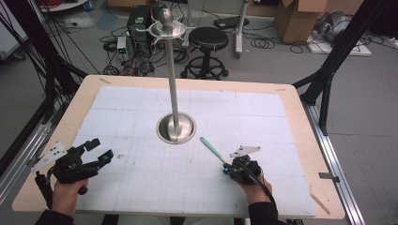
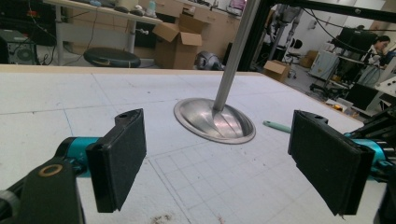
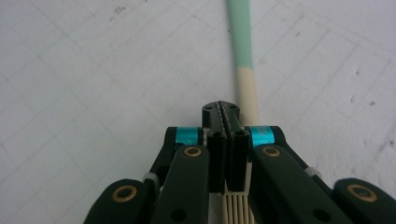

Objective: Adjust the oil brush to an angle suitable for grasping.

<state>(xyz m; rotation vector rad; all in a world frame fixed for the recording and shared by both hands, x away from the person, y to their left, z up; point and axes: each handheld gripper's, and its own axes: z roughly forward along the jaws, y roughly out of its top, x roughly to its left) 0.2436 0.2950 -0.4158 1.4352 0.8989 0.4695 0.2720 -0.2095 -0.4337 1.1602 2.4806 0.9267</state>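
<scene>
A metal stand rises from a dome base (image 1: 176, 127) at the middle of the white gridded mat (image 1: 141, 173); the same base (image 2: 215, 122) lies ahead of my left gripper. A slim utensil with a mint-green handle (image 1: 212, 149) lies right of the base. Its green part (image 3: 240, 37) turns beige and runs under the right side of my right gripper (image 3: 221, 109). That right gripper (image 1: 227, 168) is shut, jaws pressed together with nothing seen between them. My left gripper (image 1: 99, 151) rests at the mat's front left, open and empty, its black pads (image 2: 122, 158) wide apart.
The wooden table's edge (image 1: 300, 117) frames the mat. Beyond the far edge stand a black stool (image 1: 208, 40), cables and electronics on the floor. Cardboard boxes (image 1: 300, 18) sit at the back right. Black frame posts (image 1: 328, 70) flank the table.
</scene>
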